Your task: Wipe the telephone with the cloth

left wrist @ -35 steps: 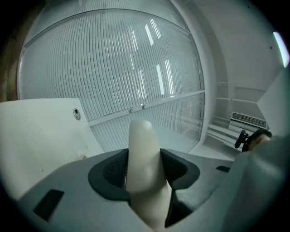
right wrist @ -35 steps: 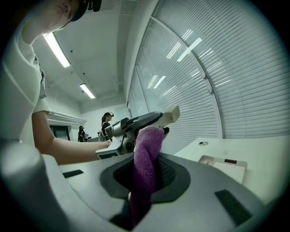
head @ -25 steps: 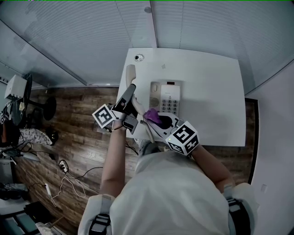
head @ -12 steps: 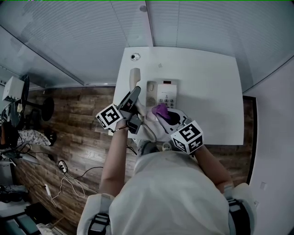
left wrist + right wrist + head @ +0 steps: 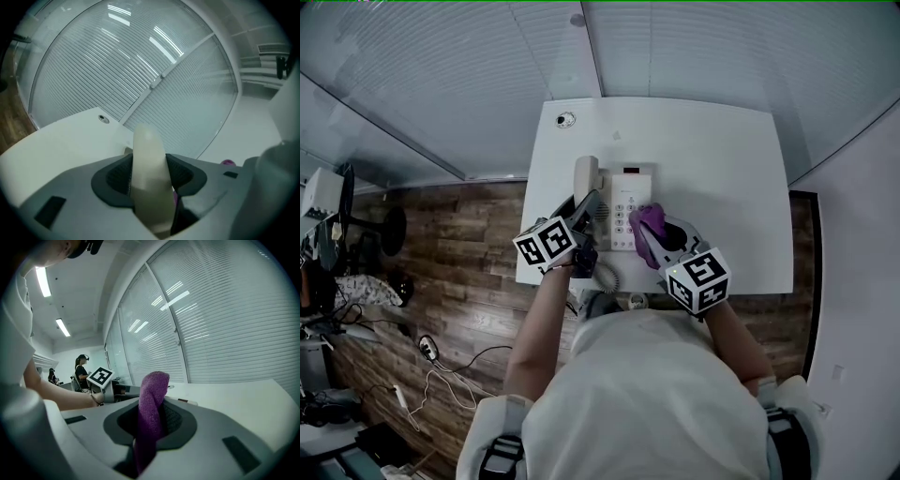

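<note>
L gripper (image 5: 149,177) is clamped on the cream handset (image 5: 585,174), at the left side of the telephone (image 5: 630,195). R gripper (image 5: 152,419) pinches the purple cloth (image 5: 647,220) approx. over the keypad; touching or not, I can't tell. The phone sits on the white table (image 5: 722,159).

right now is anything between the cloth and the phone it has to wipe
Nothing visible does. The cloth, clamped in the right tool, is already over the right part of the telephone. The handset, gripped in the left tool, lies along the telephone's left side, clear of the cloth.
</note>
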Tool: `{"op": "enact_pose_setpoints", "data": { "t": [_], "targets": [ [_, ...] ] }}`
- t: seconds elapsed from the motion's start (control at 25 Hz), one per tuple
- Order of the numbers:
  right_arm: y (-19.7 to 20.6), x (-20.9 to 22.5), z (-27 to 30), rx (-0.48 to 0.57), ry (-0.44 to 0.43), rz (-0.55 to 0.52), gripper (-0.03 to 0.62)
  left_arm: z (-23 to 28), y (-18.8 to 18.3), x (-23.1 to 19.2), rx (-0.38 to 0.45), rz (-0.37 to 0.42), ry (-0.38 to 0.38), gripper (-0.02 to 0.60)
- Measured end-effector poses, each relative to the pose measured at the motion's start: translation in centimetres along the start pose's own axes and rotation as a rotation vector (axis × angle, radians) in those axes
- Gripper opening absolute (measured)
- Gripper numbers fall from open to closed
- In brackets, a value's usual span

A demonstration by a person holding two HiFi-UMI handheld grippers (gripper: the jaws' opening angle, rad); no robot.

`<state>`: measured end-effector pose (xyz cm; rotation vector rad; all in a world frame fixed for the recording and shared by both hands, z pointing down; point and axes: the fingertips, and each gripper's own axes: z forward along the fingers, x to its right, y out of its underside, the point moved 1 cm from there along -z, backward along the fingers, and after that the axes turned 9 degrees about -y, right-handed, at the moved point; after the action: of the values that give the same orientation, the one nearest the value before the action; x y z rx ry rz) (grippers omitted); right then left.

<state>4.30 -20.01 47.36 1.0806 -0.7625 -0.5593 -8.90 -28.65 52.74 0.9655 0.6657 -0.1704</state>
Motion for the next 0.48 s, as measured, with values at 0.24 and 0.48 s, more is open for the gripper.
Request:
{"op": "enact_pose_setpoints", "data": {
  "t": [0.24, 0.48],
  "targets": [
    [0.3, 0.4, -0.4, 0.009, 0.018, 0.025, 0.06, 1.3, 2.4, -0.9, -0.062, 0.055, -0.088, 0.222],
    [0.5, 0.8, -1.0, 0.014, 0.031, 0.042, 0.06, 2.3, 3.3, -0.8, -0.085, 0.123, -0.135, 0.223]
  ]
}}
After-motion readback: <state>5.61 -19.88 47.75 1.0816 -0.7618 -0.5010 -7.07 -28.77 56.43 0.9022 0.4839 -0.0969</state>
